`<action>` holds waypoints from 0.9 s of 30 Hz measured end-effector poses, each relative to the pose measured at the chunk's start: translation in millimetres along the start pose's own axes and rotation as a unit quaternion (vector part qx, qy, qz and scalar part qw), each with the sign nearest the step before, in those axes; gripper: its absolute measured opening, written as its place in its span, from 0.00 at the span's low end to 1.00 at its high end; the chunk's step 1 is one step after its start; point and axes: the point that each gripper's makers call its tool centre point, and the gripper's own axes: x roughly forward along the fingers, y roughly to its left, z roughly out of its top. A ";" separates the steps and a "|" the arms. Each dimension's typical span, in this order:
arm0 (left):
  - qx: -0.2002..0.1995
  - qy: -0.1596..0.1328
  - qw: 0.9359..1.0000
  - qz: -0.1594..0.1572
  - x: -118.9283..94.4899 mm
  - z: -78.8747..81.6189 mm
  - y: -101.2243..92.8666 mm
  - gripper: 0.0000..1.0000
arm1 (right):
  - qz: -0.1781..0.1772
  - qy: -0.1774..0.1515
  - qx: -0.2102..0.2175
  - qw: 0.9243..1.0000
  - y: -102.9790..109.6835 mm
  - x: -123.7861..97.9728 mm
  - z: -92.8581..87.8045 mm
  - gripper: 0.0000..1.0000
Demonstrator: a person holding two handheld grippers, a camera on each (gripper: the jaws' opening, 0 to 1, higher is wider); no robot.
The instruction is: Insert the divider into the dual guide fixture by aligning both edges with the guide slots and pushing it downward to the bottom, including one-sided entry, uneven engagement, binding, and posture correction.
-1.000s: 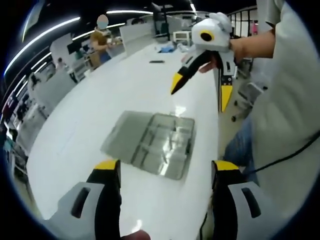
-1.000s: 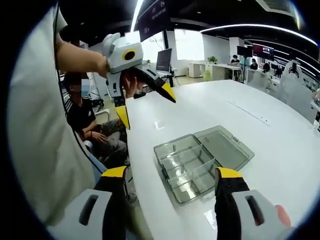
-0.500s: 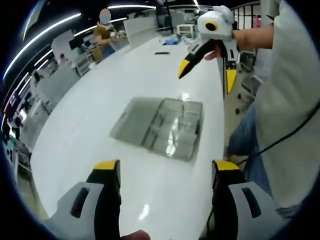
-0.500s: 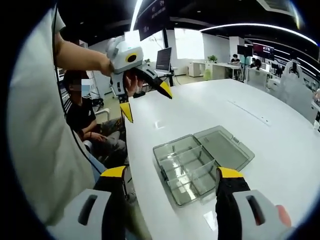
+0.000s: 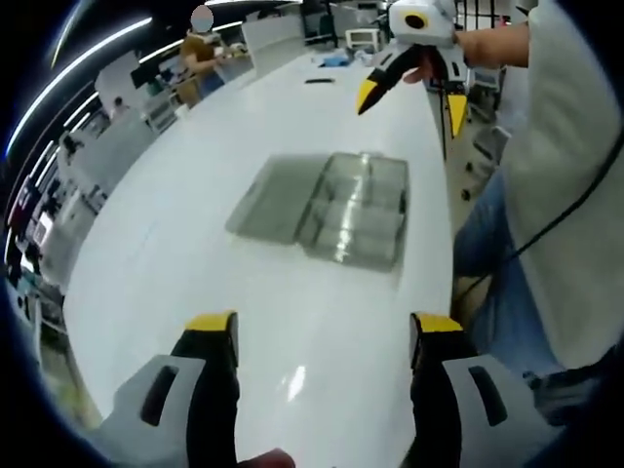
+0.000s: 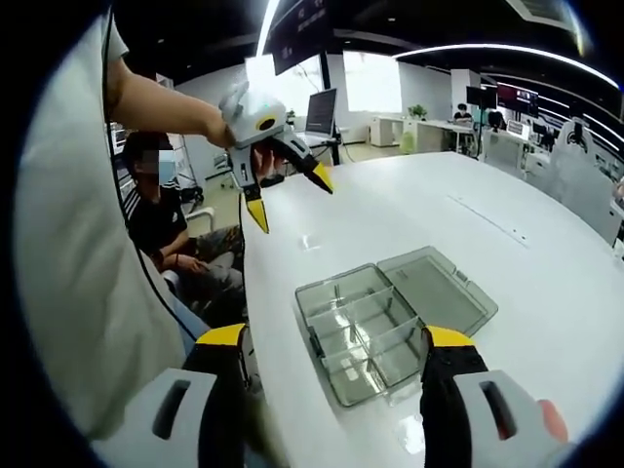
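Both grippers hang above a white table with jaws spread wide and nothing between them: the left gripper rises from the bottom of the left gripper view and shows again at upper left of the right gripper view, the right gripper rises from the bottom of the right gripper view and shows at the top of the left gripper view. On the table lies a clear, smoky-grey plastic organiser box, centre of the right gripper view and upper centre of the left gripper view, its hinged lid folded flat open beside it. Thin transparent dividers stand inside the box, splitting it into several compartments that look empty; whether any is fully seated cannot be told. A seated person is at left in the right gripper view. Compared with a second ago, the box sits higher and smaller in the left gripper view, as that camera has drawn back, and the left gripper appears smaller in the right gripper view.
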 end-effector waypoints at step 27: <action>0.064 0.106 0.991 -0.054 37.2 -79.8 13.6 0.46 | 0.000 0.021 0.008 1.000 -7.6 3.6 -4.1 0.69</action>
